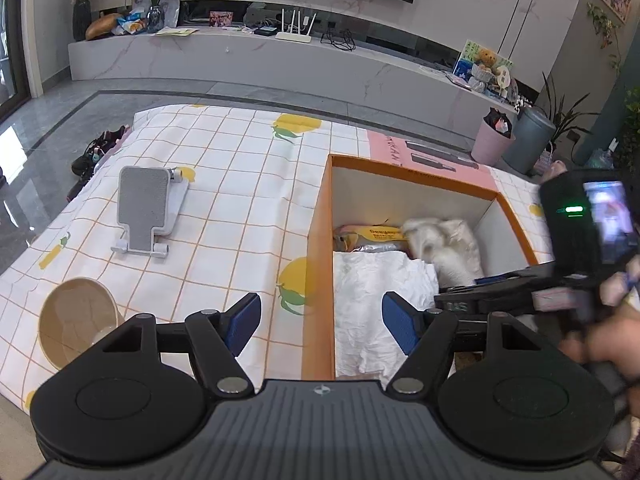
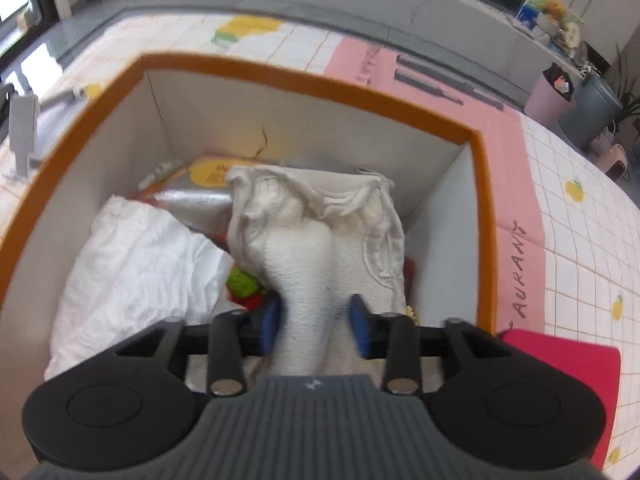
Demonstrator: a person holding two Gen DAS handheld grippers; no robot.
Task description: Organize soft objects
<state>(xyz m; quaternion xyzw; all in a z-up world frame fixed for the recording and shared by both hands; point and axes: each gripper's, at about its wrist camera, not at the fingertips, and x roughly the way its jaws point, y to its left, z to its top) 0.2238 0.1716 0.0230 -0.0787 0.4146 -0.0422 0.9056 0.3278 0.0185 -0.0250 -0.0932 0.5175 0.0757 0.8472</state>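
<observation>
The right claw, parted, straddles a cream towel inside the box, pads seemingly off it, while the left claw gapes empty.

- Pink strip on the tablecloth: dark letters "AURANT", start cut off by the red thing.
- Yellow packet in the box: printed line, too small to read.
</observation>
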